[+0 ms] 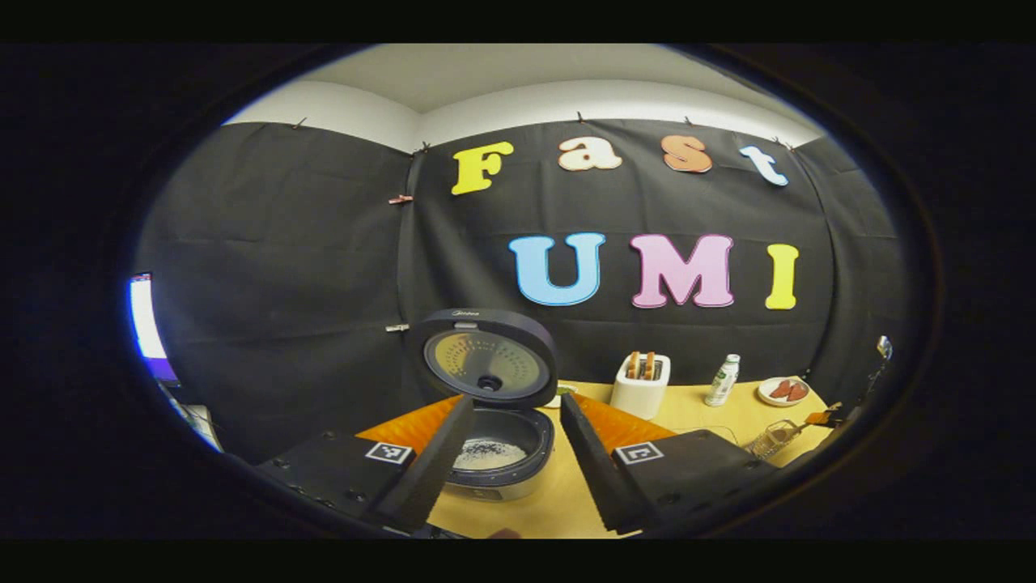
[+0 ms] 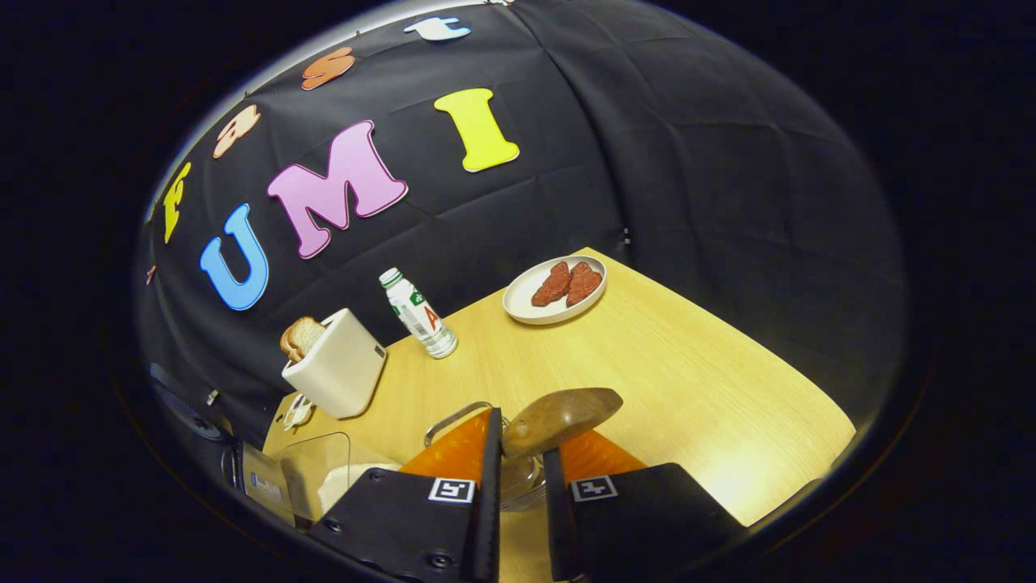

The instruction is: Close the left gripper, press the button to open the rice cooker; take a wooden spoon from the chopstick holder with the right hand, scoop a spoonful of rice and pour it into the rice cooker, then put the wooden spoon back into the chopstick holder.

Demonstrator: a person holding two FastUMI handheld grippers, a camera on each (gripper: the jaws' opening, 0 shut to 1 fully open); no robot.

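A: Item one, left hand-held gripper [image 1: 506, 478]. How is it recorded?
B: Fingers are held wide apart, nothing between them. It is hung over the counter [image 1: 566, 494], directly before the rice cooker [image 1: 498, 453].

A: Rice cooker?
B: The lid [image 1: 490, 356] is seen raised and upright. The inner pot is exposed, and white rice [image 1: 488, 455] with dark specks is seen inside.

A: Item two, right hand-held gripper [image 2: 518, 486]?
B: The fingers are drawn close together and are clamped on the wooden spoon [image 2: 562, 417]. The spoon's bowl is seen just above the fingertips, tilted. Behind them, a wire chopstick holder [image 2: 457, 417] is partly seen; whether the spoon is touching it cannot be told.

A: Other entries on the counter?
B: In the right gripper view, a white toaster [image 2: 336, 368] holding bread is listed, a small bottle [image 2: 417, 313] just beside it, and a plate [image 2: 518, 304] with two reddish pieces farther back. A clear container [image 2: 312, 474] is noted at lower left.
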